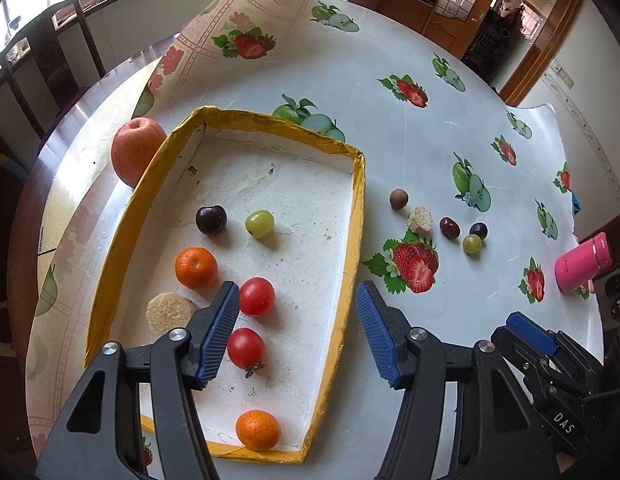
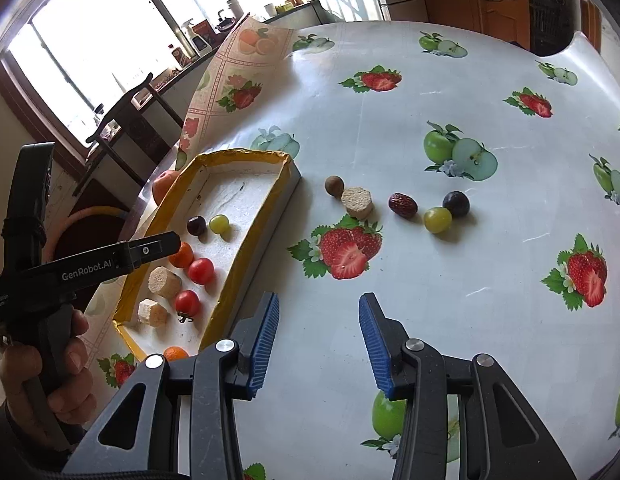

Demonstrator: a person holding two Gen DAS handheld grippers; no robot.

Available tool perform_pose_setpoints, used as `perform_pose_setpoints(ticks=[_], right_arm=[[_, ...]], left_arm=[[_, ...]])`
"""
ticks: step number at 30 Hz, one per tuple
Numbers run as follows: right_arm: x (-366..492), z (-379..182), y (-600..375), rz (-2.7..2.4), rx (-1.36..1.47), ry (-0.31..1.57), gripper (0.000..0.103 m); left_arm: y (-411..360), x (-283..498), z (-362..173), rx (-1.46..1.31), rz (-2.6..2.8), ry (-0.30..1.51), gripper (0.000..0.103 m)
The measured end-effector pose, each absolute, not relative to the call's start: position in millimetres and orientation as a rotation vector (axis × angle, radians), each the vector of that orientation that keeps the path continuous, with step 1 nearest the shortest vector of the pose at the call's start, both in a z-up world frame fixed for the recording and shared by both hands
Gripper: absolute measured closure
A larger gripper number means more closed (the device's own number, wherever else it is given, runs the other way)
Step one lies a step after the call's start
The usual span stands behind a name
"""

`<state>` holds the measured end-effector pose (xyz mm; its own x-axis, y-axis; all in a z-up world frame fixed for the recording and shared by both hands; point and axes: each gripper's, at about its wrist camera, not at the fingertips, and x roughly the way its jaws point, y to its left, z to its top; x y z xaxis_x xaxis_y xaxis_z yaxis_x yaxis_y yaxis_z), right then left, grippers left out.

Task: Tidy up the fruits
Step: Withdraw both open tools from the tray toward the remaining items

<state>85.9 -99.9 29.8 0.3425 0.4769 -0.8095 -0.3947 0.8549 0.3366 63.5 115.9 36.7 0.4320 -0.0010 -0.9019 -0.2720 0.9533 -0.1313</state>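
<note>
A white tray with a yellow rim (image 1: 359, 216) holds two oranges (image 1: 196, 268), two cherry tomatoes (image 1: 256, 296), a dark cherry (image 1: 211, 220), a green grape (image 1: 260, 223) and a beige slice (image 1: 168, 314). My left gripper (image 1: 298, 294) hangs open above the tray's near right part, with nothing between its fingers. On the cloth right of the tray lie a brown longan (image 2: 334, 186), a beige chunk (image 2: 357, 202), a red date (image 2: 403, 205), a green grape (image 2: 437, 219) and a dark grape (image 2: 455, 204). My right gripper (image 2: 318, 302) is open and empty, nearer than these.
A large apple (image 1: 136, 150) rests outside the tray's far left corner. A pink bottle (image 1: 583, 266) lies at the table's right edge. The fruit-print cloth (image 2: 489, 280) curls up behind the tray. A hand (image 2: 50, 380) grips the left tool's handle. A dark chair (image 2: 126, 120) stands beyond the table.
</note>
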Motion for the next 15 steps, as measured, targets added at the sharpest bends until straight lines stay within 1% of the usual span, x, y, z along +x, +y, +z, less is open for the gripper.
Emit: perform_pose_setpoints(ticks=[15], right_arm=[[83.9, 31.0, -150.1, 0.48, 0.129, 1.073, 0.059]], left_arm=[[60.1, 73.3, 39.0, -0.222, 0.068, 1.132, 0.043]])
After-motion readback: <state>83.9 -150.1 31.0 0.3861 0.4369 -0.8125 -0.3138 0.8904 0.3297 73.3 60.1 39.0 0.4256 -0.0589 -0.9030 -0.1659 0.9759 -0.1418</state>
